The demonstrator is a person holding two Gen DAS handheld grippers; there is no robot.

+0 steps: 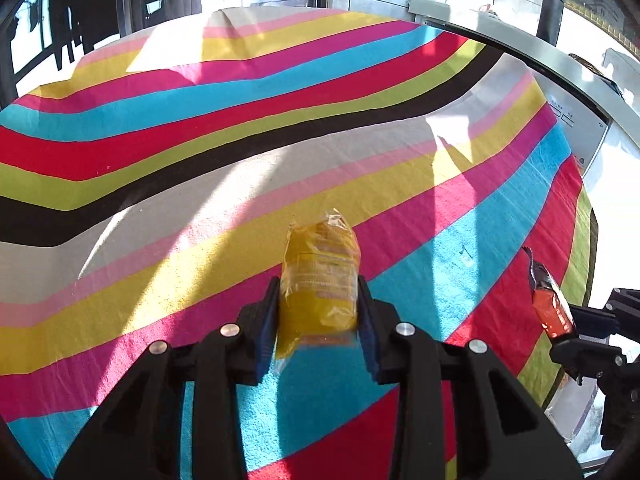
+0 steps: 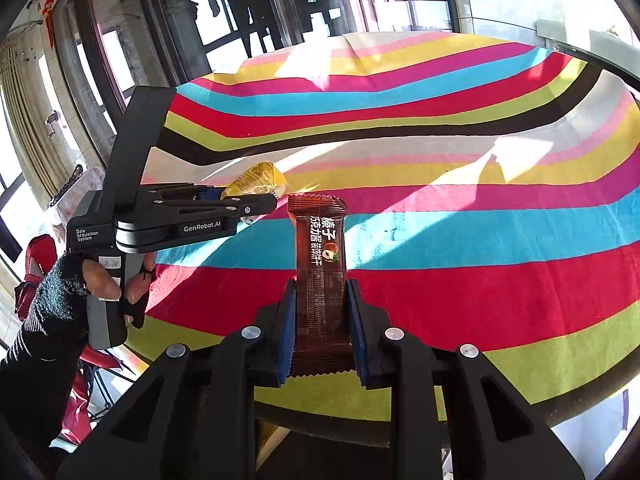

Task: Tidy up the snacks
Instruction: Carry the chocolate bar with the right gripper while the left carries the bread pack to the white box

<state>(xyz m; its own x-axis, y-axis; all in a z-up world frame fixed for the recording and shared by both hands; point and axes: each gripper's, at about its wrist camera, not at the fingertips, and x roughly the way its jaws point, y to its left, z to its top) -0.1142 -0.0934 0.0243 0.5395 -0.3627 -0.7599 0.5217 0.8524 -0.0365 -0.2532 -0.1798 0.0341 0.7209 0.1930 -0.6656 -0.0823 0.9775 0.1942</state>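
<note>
Left wrist view looks straight down its own fingers: the left gripper (image 1: 318,300) is clamped on a yellow snack packet (image 1: 318,280), blue pads pressed against both of its sides, the packet held above the striped tablecloth (image 1: 180,184). Right wrist view gives what that one cannot: the printed face of the brown wafer bar (image 2: 321,280) with its hazelnut picture, pinched by its lower half in the right gripper (image 2: 321,320), whose jaws are closed tight on the wrapper. It also shows the left gripper from the side, gripped by a person's hand (image 2: 116,284) in a dark fingerless glove with a knitted sleeve.

From the left wrist, the bar appears only as a thin red-brown sliver at the right border, beside the cloth's near-right edge.

Beyond both packets the cloth lies bare, broad bands of colour with sunlit patches and a few soft folds, leaving wide room ahead. The near edge of the table falls away just below the right gripper. At the far edge stand dark window frames (image 2: 248,20); to the right, a white appliance (image 1: 576,120) borders the cloth.
</note>
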